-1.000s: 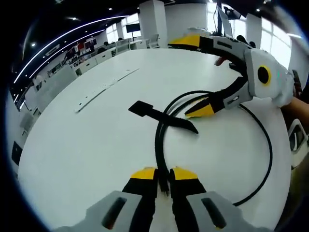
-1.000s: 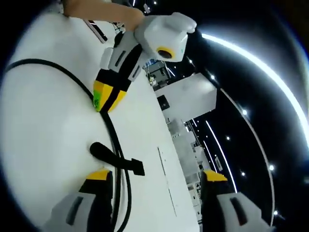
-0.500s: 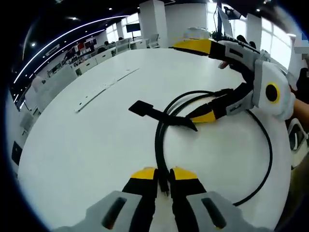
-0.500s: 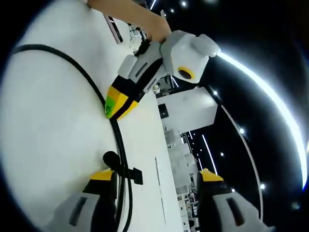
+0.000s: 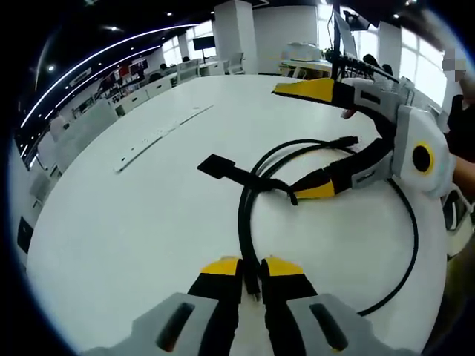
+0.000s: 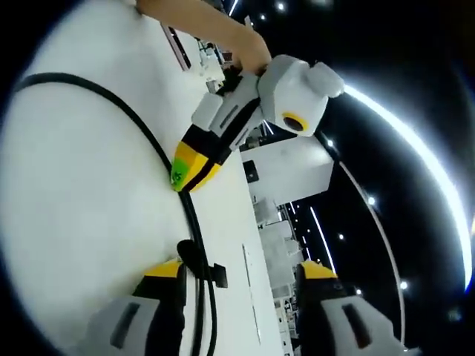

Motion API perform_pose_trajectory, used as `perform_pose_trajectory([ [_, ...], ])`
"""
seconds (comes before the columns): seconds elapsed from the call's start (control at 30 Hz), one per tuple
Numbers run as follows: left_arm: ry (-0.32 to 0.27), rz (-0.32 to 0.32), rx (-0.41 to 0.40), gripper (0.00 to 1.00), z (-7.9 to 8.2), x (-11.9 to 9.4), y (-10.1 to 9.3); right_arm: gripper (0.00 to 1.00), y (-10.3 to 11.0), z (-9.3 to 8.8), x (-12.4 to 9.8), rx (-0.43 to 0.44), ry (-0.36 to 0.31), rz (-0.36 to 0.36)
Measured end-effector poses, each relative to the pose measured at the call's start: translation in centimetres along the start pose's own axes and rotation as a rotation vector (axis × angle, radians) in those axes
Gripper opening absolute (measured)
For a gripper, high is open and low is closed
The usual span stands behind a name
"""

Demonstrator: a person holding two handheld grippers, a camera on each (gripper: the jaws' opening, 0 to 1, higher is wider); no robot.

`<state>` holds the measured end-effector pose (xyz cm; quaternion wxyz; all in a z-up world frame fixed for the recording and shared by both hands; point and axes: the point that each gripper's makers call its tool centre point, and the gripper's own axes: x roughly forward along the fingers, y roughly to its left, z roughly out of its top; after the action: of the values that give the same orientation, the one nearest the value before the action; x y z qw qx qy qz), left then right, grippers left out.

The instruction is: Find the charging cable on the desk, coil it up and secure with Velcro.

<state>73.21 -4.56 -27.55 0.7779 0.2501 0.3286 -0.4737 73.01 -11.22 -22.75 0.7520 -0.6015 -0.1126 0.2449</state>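
While the left tongs (image 5: 251, 268) pinch the black cable (image 5: 242, 222) on the white desk (image 5: 133, 215), the right tongs (image 5: 315, 141) gape

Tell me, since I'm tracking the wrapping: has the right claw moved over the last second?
Yes. In the left gripper view the right claw has drifted rightward and nearer against the unmoved white strip on the desk.

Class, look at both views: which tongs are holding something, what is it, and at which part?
The left tongs are shut on the black charging cable, pinching its doubled strands near the Velcro strap. The right tongs are open, holding nothing.
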Motion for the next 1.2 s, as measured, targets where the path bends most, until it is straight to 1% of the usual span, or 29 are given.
perform_pose_trajectory([
  [0.13, -0.005, -0.008, -0.008, 0.12, 0.0, 0.0, 0.1, 0.60, 0.0, -0.1, -0.1, 0.014, 0.014, -0.008],
  [0.27, -0.007, -0.009, -0.013, 0.12, 0.0, 0.0, 0.0, 0.61, -0.1, 0.6, -0.2, 0.025, -0.012, -0.018],
  [0.37, -0.007, -0.009, -0.013, 0.12, -0.1, 0.0, -0.1, 0.61, 0.1, 0.9, -0.2, 0.028, -0.018, -0.021],
  [0.43, -0.008, -0.009, -0.016, 0.12, -0.1, 0.0, -0.1, 0.60, 0.2, 1.0, -0.1, 0.004, -0.017, -0.028],
  [0.53, -0.008, -0.007, -0.018, 0.12, -0.1, 0.0, -0.1, 0.59, 0.1, 1.2, -0.2, 0.013, -0.020, -0.031],
  [0.8, -0.009, -0.008, -0.017, 0.12, -0.2, -0.1, -0.1, 0.58, 0.1, 1.1, -0.3, 0.010, -0.008, -0.031],
  [0.97, -0.010, -0.010, -0.018, 0.12, -0.2, -0.1, 0.1, 0.58, -0.3, 1.1, -0.4, 0.013, -0.002, -0.051],
  [1.2, -0.011, -0.011, -0.019, 0.12, -0.2, -0.1, 0.1, 0.55, 0.2, 1.0, -0.3, 0.003, -0.002, -0.037],
])
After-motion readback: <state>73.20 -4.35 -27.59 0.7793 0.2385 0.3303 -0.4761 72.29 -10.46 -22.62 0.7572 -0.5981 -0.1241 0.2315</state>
